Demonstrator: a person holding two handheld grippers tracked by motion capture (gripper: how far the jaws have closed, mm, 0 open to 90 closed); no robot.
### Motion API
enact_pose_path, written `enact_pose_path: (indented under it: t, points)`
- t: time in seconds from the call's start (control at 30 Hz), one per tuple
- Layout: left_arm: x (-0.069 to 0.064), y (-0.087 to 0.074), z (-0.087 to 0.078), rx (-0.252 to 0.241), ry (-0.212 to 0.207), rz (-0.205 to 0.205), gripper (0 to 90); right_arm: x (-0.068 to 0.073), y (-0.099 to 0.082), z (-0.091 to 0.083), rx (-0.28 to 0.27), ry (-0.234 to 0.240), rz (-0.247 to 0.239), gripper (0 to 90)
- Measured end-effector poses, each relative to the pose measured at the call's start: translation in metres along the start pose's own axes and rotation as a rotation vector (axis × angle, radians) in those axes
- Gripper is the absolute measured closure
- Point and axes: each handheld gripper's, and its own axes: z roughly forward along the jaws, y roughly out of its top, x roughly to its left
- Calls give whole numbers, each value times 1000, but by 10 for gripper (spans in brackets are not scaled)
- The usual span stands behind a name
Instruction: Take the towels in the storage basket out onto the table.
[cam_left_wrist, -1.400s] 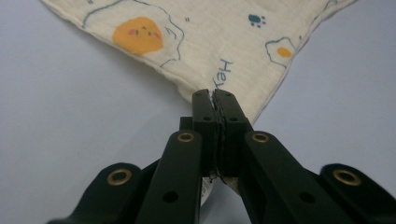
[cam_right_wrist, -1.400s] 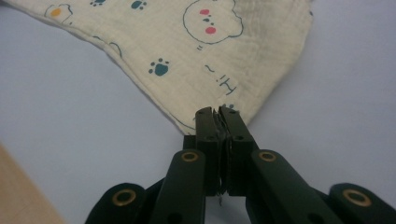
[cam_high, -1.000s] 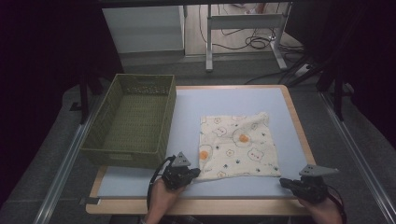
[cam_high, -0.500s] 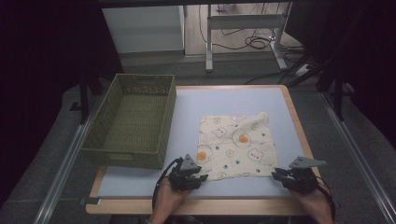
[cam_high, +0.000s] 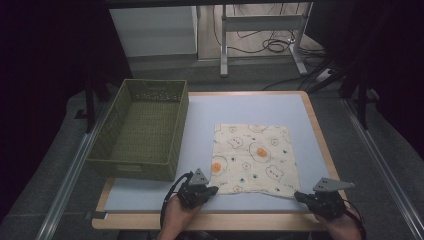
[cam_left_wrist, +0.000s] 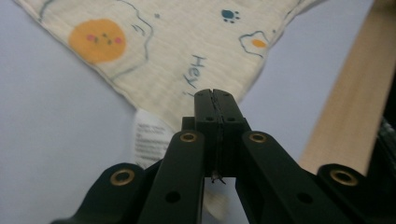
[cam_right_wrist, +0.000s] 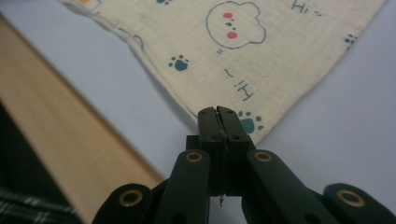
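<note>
Both grippers now pinch the cloth (cam_high: 254, 157). The left gripper (cam_high: 206, 190), at the lower middle of the high view, has its jaws pressed together on the cloth's near left corner; in the left gripper view its tips (cam_left_wrist: 213, 100) meet over the fabric edge, with a white label (cam_left_wrist: 149, 137) poking out just left of them. The right gripper (cam_high: 306, 198), at the lower right of the high view, is likewise clamped on the near right corner, and in the right gripper view its tips (cam_right_wrist: 218, 117) meet on the pointed corner beside a paw print.

Half a second ago the two stood back from the hem, and a second ago the right one sat farther right, off the cloth. Since then each has come in to its corner, and the jaws have just been closing, with fabric between them now.

Flat on the blue table (cam_high: 250, 107), right of centre, the cloth lies spread out; the green basket (cam_high: 141, 129) stands at the left, apart from it.

So the grasp looks done. I judge the next step is a lift or fold of the near edge, perhaps toward the basket.
</note>
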Motion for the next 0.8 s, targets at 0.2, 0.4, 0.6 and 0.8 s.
enact_pose_path:
  t: [0.2,0.4,0.6,0.8]
  points:
    - [13,7,-4,-62,37,-51,602,-7,2,-8,-40,-1,20,800]
    - [38,30,8,-61,113,-65,485,-30,17,-1,-62,-29,50,715]
    - [65,59,24,-83,138,-64,417,-54,36,21,-70,-49,84,661]
    - [85,80,39,-80,168,-49,365,-71,53,39,-69,-90,84,576]
